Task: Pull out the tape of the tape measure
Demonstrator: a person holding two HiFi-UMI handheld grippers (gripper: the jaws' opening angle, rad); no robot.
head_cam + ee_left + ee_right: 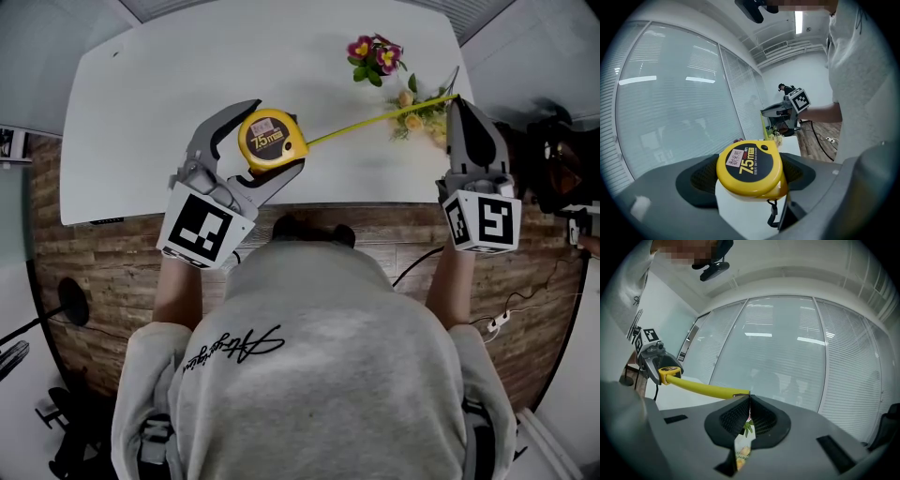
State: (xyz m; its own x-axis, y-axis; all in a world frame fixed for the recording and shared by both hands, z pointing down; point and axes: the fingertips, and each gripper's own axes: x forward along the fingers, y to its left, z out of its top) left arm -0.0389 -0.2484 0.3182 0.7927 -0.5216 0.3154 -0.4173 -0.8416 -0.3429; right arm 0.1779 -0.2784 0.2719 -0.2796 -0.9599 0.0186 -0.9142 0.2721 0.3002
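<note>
The tape measure is yellow with a black face; its tape yellow. The bench is white. The left tongs and right tongs are grey with black-and-white square patterning.

"7.5 m" on the yellow tape measure
</note>
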